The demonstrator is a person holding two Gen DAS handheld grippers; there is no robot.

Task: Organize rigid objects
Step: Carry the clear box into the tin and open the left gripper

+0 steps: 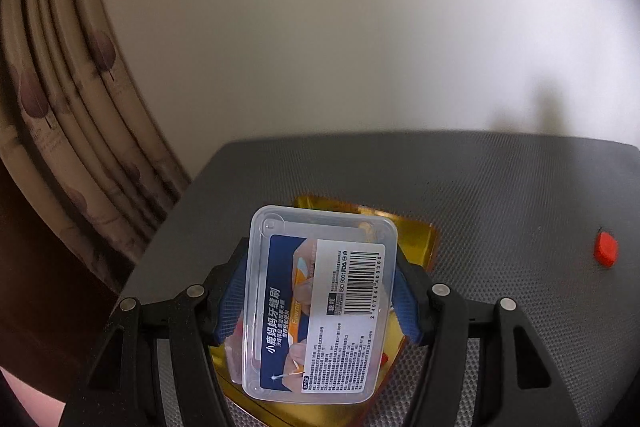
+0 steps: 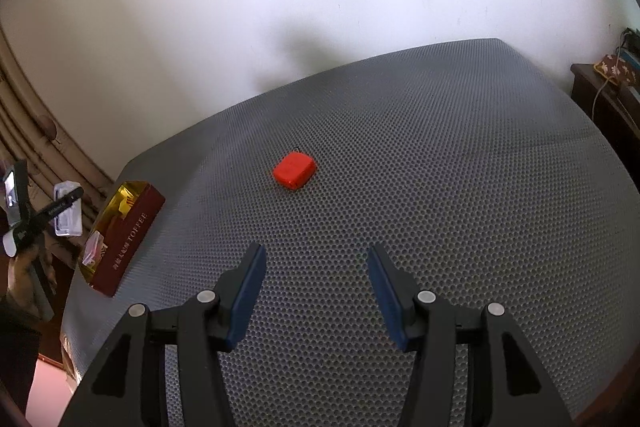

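Observation:
A clear plastic box (image 1: 320, 307) with a blue label and a barcode sits between the blue pads of my left gripper (image 1: 320, 291), which is shut on its long sides. It hangs over an open toffee box (image 1: 416, 239) with a gold lining and dark red walls. In the right wrist view that toffee box (image 2: 124, 235) stands at the mat's left edge, with a small clear item (image 2: 94, 247) inside it and the held clear box (image 2: 68, 209) left of it. My right gripper (image 2: 316, 255) is open with nothing between its fingers. A small red case (image 2: 295, 171) lies on the mat beyond it.
A grey dimpled mat (image 2: 440, 147) covers the table, which backs onto a white wall. The red case (image 1: 606, 250) lies far right of the left gripper. A patterned curtain (image 1: 60, 87) hangs at the left, and dark wooden furniture (image 2: 600, 95) stands at the right.

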